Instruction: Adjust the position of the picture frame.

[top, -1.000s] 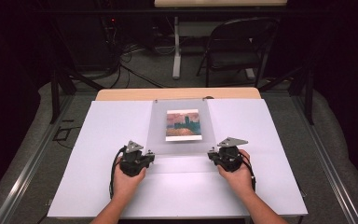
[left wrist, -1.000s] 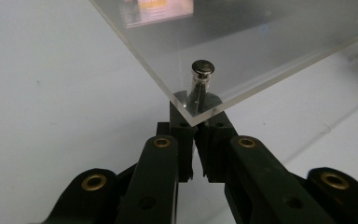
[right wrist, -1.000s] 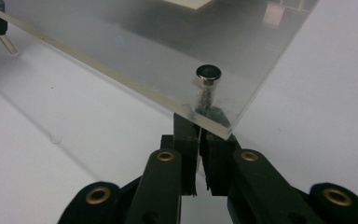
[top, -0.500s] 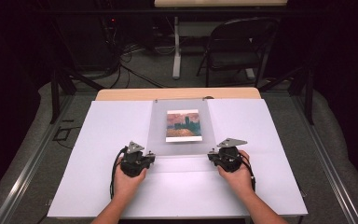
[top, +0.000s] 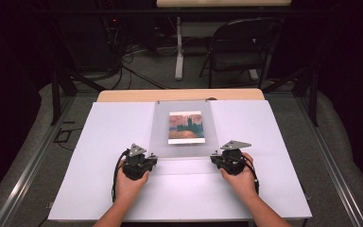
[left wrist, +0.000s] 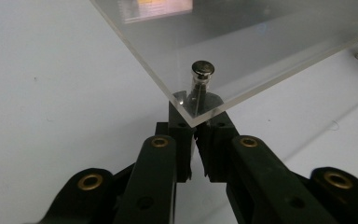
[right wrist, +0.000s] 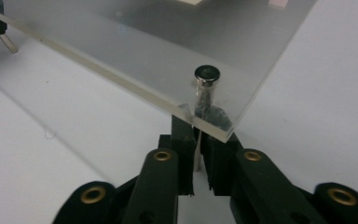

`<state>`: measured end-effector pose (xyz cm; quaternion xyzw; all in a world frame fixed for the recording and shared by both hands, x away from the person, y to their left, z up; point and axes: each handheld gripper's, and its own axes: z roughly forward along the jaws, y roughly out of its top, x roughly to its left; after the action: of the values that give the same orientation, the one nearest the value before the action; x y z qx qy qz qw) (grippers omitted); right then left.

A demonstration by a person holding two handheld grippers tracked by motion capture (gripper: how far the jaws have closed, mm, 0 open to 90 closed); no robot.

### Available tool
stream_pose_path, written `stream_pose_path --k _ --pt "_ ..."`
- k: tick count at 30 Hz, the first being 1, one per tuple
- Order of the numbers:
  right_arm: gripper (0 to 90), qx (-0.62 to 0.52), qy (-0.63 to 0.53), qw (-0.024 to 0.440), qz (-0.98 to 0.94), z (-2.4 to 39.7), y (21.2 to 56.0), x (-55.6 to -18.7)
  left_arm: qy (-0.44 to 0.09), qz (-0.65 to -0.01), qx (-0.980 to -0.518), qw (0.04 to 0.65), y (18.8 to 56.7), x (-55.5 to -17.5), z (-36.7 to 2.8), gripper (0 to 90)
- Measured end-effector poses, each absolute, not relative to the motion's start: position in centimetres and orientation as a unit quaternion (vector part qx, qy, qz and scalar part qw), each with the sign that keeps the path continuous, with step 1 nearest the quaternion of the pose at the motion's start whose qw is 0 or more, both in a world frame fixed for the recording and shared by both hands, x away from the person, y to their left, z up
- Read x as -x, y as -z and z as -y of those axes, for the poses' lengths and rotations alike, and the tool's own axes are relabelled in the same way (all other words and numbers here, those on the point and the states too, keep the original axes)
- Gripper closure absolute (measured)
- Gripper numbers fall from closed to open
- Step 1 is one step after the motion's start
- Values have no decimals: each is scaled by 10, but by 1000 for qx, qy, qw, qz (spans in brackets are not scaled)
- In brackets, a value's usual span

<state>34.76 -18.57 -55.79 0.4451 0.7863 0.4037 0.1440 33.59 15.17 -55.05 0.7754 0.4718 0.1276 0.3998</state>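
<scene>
1. White table sheet (top: pixel 99 142) fills mid-frame; a clear acrylic panel (top: pixel 182 146) over a reddish painting print (top: pixel 185 127) lies centre; no readable writing.
2. Left gripper (left wrist: pixel 195 122) jaws clamp a silver metal standoff pin (left wrist: pixel 201 74) at the panel's corner.
3. Right gripper (right wrist: pixel 196 135) jaws clamp another silver pin (right wrist: pixel 207 79) at the opposite near corner.

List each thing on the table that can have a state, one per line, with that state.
Clear acrylic sheet: flat over the picture, its near edge raised by its two near corners.
Picture: lying flat under the sheet, face up.
Left corner pin: upright through the sheet, stem between the jaws.
Right corner pin: upright, stem likewise held.
Left gripper: shut on its pin.
Right gripper: shut on its pin.
</scene>
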Motion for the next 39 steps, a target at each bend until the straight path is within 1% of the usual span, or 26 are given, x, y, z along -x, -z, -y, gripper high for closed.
stream_pose_path --k 1,2,3,4,5,6,7,8,12,16,23,26,30,33,35,39 --pt "793 -445 -404 144 -786 186 558 -348 -127 -471 -775 401 550 -336 -152 809" --pt "721 -445 -402 146 -787 184 559 -346 -130 -471 -775 400 550 -335 -151 764" --pt "721 -445 -402 146 -787 184 559 -346 -133 -472 -775 400 551 -334 -150 764" --pt "692 -443 -400 148 -789 184 559 -345 -135 -468 -777 398 551 -334 -150 735" --pt "659 -441 -401 151 -789 183 558 -344 -136 -468 -777 398 551 -332 -149 710" --pt "606 -439 -401 162 -788 181 557 -342 -140 -462 -781 397 551 -330 -148 664" --pt "594 -439 -398 162 -789 181 555 -340 -140 -462 -781 397 551 -330 -148 637" --pt "594 -439 -398 162 -789 181 555 -340 -142 -461 -781 398 551 -329 -147 637" --pt "503 -432 -392 174 -794 181 552 -333 -148 -457 -784 394 551 -323 -146 531" --pt "476 -426 -385 188 -797 183 548 -328 -150 -461 -784 387 549 -316 -150 492" --pt "423 -404 -374 190 -813 187 538 -319 -164 -458 -778 398 539 -304 -161 461" --pt "423 -405 -372 192 -812 190 538 -312 -171 -452 -779 399 538 -300 -163 442" --pt "414 -407 -370 191 -813 195 536 -306 -168 -450 -785 391 540 -298 -168 431" --pt "423 -408 -374 193 -810 200 533 -303 -168 -450 -784 392 539 -295 -172 405" --pt "432 -407 -381 193 -808 204 531 -300 -173 -447 -785 393 537 -293 -174 394" --pt "417 -412 -409 192 -791 210 529 -297 -180 -441 -785 396 536 -292 -178 381"
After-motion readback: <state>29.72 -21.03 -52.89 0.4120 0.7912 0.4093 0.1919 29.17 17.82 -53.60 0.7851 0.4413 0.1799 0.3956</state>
